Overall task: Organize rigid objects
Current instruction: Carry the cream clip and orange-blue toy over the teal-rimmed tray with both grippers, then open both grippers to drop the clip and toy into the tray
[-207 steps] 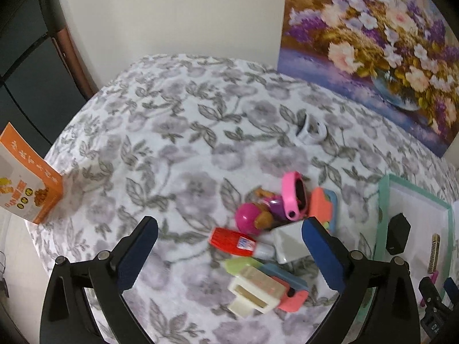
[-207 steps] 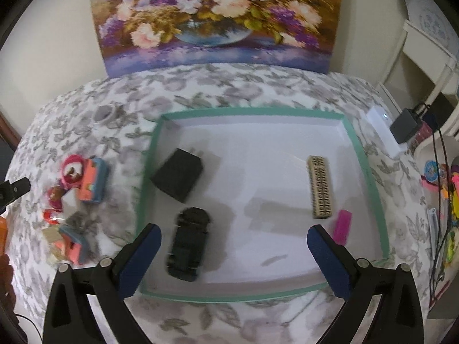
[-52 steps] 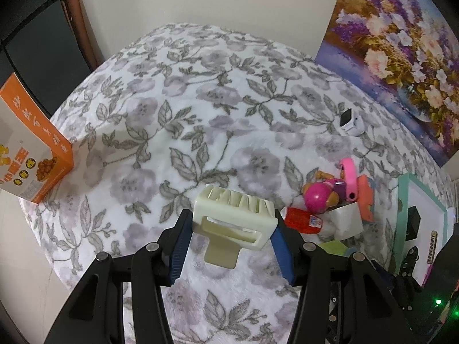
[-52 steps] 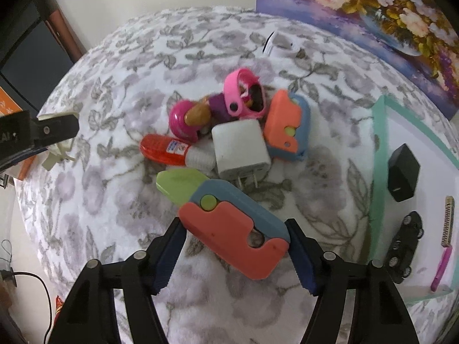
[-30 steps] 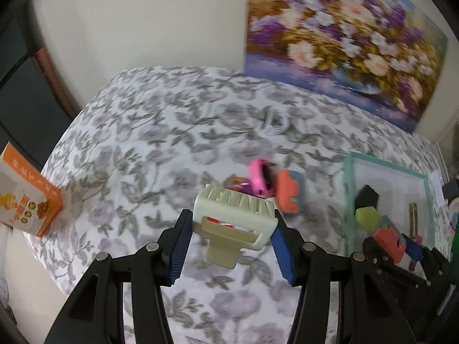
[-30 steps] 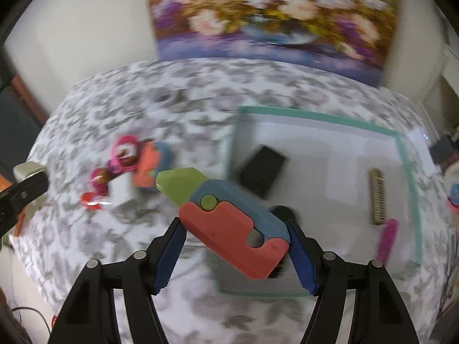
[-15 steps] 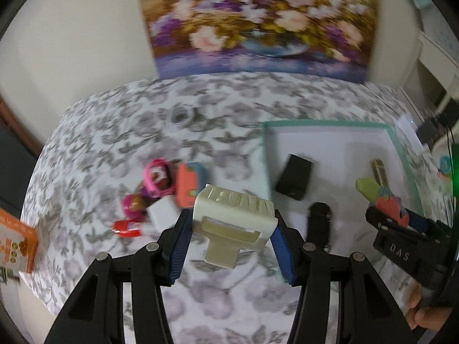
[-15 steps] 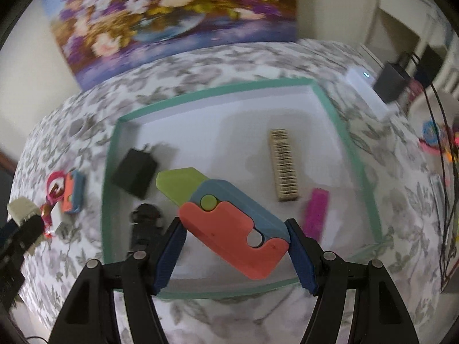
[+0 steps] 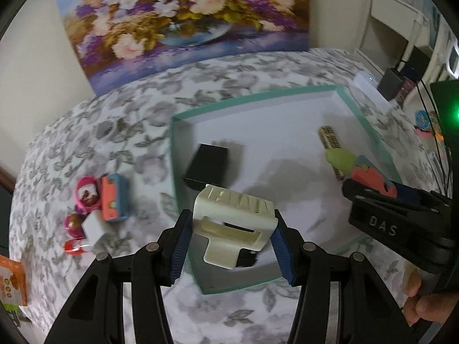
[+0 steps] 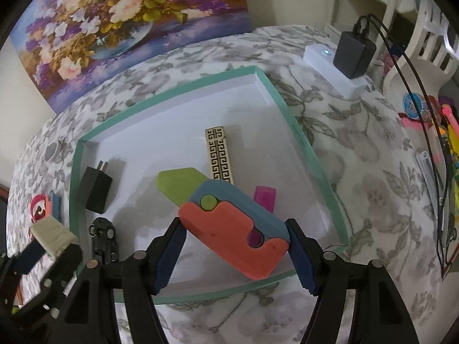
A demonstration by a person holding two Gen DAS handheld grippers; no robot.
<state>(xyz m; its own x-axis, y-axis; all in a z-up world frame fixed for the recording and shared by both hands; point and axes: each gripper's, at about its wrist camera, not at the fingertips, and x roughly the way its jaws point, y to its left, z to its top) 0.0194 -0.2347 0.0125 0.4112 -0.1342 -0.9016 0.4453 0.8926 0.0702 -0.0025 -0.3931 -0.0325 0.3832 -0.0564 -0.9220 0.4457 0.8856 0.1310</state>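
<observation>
My left gripper (image 9: 231,236) is shut on a cream hair clip (image 9: 233,223), held above the front left corner of the green-rimmed white tray (image 9: 255,97). My right gripper (image 10: 235,250) is shut on a toy knife (image 10: 229,222) with an orange and blue handle and a green blade, held over the tray's (image 10: 183,83) front part. The tray holds a black charger (image 10: 96,190), a black toy car (image 10: 103,240), a patterned bar (image 10: 219,156) and a pink piece (image 10: 265,197). The hair clip also shows at the left edge of the right wrist view (image 10: 53,236).
Left of the tray on the floral cloth lie a pink watch (image 9: 86,190), an orange and blue toy (image 9: 113,197), a white charger (image 9: 91,226) and a red tube (image 9: 73,246). A flower painting (image 9: 183,14) leans at the back. A white power strip (image 10: 332,68) with a black adapter sits to the right.
Both grippers have moved right, from the pile of objects to above the tray, each still holding its object. The tray looks closer and larger in both views.
</observation>
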